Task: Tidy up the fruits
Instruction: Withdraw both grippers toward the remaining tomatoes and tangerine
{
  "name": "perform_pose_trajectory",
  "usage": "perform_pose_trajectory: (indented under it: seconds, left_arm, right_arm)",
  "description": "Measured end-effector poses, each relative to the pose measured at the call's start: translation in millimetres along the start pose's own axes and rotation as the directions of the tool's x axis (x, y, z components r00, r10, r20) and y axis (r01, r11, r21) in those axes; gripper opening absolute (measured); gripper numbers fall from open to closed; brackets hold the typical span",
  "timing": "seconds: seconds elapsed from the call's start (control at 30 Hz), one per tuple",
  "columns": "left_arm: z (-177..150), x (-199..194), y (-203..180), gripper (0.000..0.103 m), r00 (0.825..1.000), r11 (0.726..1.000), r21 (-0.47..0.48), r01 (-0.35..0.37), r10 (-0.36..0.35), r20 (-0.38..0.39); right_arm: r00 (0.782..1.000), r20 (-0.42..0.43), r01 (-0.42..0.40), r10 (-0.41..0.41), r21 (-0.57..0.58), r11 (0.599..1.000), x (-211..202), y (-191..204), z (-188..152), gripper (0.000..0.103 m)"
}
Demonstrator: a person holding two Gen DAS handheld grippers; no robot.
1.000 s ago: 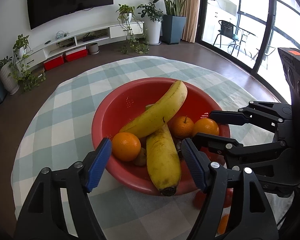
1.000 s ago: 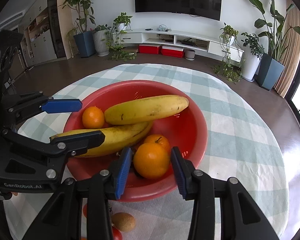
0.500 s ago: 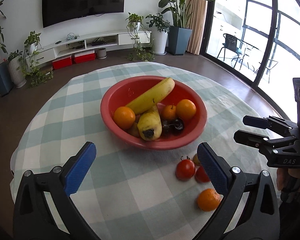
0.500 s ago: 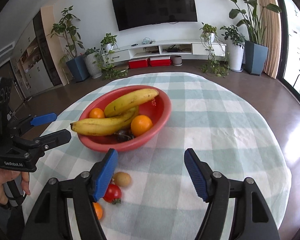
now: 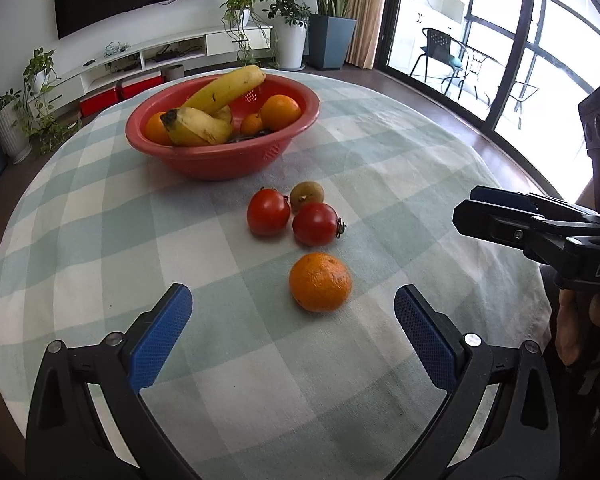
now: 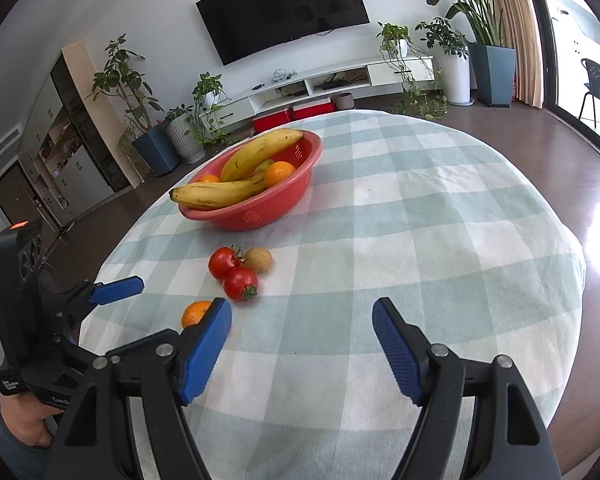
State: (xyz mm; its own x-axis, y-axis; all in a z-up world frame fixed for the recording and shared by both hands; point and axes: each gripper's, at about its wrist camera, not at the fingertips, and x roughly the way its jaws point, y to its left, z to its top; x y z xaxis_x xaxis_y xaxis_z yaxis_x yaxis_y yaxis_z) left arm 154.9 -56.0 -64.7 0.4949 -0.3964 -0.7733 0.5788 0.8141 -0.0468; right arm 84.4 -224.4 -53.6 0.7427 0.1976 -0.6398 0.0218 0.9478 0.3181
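A red bowl (image 5: pixel 236 160) (image 6: pixel 284 200) on the checked tablecloth holds two bananas (image 5: pixel 224 90) and several oranges (image 5: pixel 280 112). On the cloth in front of it lie two tomatoes (image 5: pixel 268 212) (image 5: pixel 315 224), a brown kiwi (image 5: pixel 307 196) and an orange (image 5: pixel 320 282). The same loose fruits show in the right wrist view: tomatoes (image 6: pixel 223 263), kiwi (image 6: pixel 258 259), orange (image 6: pixel 194 313). My left gripper (image 5: pixel 292 336) is open and empty, just short of the orange. My right gripper (image 6: pixel 302 344) is open and empty, right of the fruits.
The round table's edge (image 6: pixel 572 280) drops off to a dark wood floor on all sides. A TV unit (image 6: pixel 340 80) and potted plants (image 6: pixel 488 60) stand far behind. My right gripper also shows at the right in the left wrist view (image 5: pixel 520 228).
Both grippers have pulled back from the bowl toward the table's near edge and opened wide. The loose fruits in front of the bowl have come into view.
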Motion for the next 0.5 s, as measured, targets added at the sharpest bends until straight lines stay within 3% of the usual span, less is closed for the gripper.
perform_pose_trajectory:
  seconds: [0.27, 0.5]
  left_arm:
    - [-8.4, 15.3, -16.5, 0.103, 0.998, 1.0, -0.016, -0.02, 0.019, -0.06]
    - [-1.6, 19.4, -12.0, 0.099, 0.998, 0.998, -0.042, -0.045, 0.043, -0.044]
  right_arm:
    - [0.999, -0.038, -0.027, 0.026, -0.024, 0.999, -4.9, 8.9, -29.9, 0.076]
    - [0.998, -0.036, -0.047, 0.047, 0.002, 0.999, -3.9, 6.3, -34.2, 0.076]
